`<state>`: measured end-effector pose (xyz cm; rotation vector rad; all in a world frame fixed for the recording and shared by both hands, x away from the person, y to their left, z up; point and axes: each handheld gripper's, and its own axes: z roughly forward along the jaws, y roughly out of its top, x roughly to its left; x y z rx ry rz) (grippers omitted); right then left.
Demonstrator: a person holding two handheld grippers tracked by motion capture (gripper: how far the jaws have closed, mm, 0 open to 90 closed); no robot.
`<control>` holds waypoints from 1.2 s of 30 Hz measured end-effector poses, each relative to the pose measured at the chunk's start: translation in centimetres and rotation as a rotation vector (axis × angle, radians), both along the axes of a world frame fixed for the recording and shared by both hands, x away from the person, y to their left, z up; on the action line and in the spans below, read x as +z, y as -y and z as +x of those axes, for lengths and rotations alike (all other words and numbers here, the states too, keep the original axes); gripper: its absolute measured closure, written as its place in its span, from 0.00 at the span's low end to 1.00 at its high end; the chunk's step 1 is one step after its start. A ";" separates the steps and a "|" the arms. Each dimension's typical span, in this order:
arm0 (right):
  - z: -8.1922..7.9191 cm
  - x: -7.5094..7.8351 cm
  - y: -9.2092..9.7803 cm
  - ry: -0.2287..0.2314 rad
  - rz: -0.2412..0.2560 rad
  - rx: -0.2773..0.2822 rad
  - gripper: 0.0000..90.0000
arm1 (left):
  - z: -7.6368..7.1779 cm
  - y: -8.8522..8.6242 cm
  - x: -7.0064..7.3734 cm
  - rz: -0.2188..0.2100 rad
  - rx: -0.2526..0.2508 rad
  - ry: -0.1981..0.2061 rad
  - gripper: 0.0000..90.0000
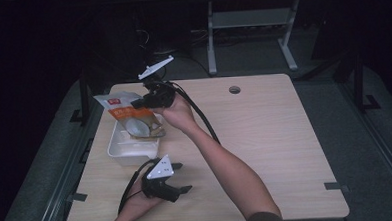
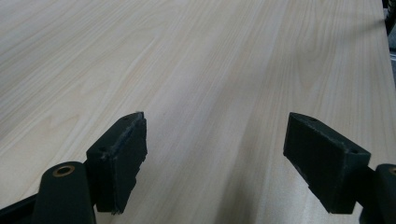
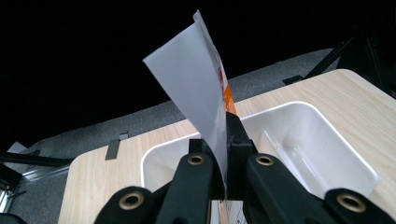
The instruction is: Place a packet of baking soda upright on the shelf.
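While the right gripper (image 1: 144, 101) is pinching the snack pouch (image 1: 129, 116) by one edge over the white bin (image 1: 130, 149) at centre-left of the frame, the pouch is dangling loosely — it could slip out or miss. The left gripper (image 1: 179, 179) is idling at lower centre, jaws spread wide.

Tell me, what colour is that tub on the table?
White; the tub shows best in the right gripper view.

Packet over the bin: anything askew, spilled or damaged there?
Nothing spilled or torn. The packet hangs tilted over the white bin, pinched by the right gripper, so it is in hand, not misplaced. The left gripper sits open over the table.
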<state>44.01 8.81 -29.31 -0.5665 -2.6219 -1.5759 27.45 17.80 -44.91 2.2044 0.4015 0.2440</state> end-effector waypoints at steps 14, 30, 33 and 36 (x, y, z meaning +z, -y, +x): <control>0.6 -1.1 -2.0 0.002 0.002 -0.009 1.00 | 0.0 -0.1 0.0 -0.007 0.005 0.000 0.23; 1.1 -4.1 -3.8 -0.048 0.044 -0.010 1.00 | 0.0 -0.2 0.0 -0.003 0.003 0.005 0.23; 1.4 -4.8 -3.4 -0.066 0.052 -0.024 0.99 | 0.1 -0.1 0.0 -0.001 0.001 0.007 0.23; 1.4 -5.2 -3.2 -0.086 0.061 -0.031 0.99 | 0.0 -0.1 0.0 0.002 0.001 0.006 0.23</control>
